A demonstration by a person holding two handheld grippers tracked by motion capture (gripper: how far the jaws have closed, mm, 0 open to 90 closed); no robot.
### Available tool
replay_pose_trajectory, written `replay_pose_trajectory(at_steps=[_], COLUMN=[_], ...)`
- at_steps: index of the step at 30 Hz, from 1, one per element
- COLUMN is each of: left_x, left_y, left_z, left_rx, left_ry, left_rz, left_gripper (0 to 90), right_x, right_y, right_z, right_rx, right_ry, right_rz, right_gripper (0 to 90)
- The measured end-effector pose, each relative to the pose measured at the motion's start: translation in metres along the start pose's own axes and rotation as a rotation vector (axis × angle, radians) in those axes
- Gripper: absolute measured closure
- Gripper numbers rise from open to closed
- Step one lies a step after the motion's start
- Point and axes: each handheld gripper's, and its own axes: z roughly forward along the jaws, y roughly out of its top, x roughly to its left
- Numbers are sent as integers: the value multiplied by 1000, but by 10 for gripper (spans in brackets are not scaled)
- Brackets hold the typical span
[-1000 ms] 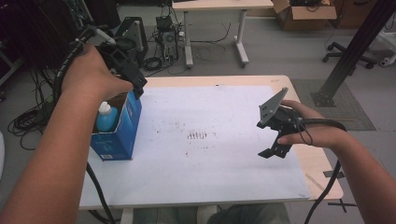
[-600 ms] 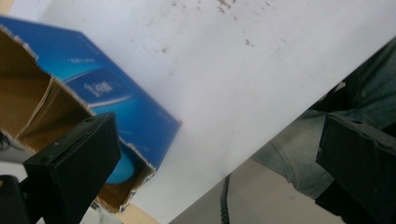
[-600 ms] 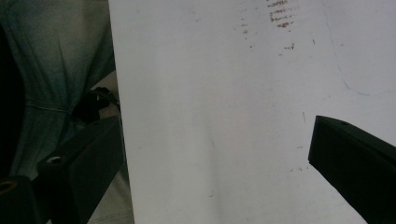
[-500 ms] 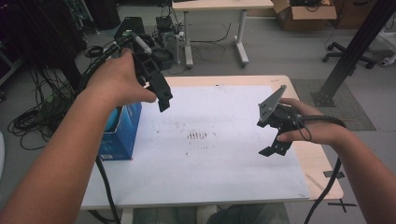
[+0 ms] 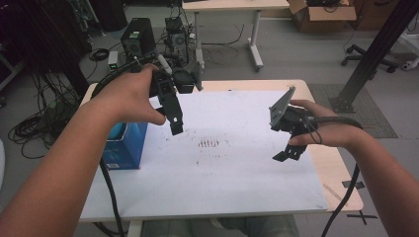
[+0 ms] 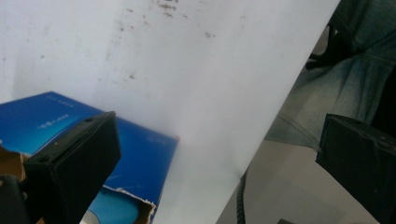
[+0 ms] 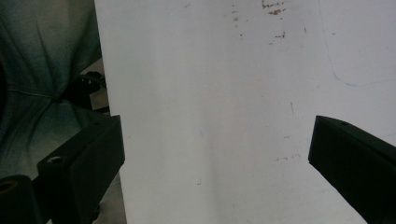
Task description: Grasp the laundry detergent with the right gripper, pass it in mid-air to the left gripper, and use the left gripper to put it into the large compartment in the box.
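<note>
The left gripper (image 5: 176,129) hangs wide open and empty, beside the blue box (image 5: 126,145) at the table's (image 5: 247,197) left edge. The right gripper (image 5: 286,154) is wide open and empty too.

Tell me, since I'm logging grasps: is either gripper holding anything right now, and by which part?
Nothing is held. The left gripper hangs open beside the blue box; the right gripper is open above the white sheet.

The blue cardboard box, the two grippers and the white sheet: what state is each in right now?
Blue cardboard box: upright on the table's left side, top torn open.
Left gripper: open, empty, held above the sheet.
Right gripper: open, empty, held above the sheet.
White sheet: lying flat, speckled with dark marks.
</note>
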Motion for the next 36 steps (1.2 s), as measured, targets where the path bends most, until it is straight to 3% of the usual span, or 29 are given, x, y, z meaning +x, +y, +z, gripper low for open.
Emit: replay_pose_trajectory(at_steps=[4, 16, 36], left_x=[-2, 0, 6], left_y=[2, 11, 13], left_z=[5, 20, 28], left_rx=[2, 35, 39], left_ry=[-13, -45, -42], left_rz=[67, 163, 184], left_gripper=[2, 2, 2], right_x=[-4, -10, -12], right_y=[0, -6, -2], right_z=[1, 3, 7], right_rx=[11, 43, 52], right_ry=[5, 15, 23], right_rz=[-1, 13, 11], right_gripper=[36, 37, 37])
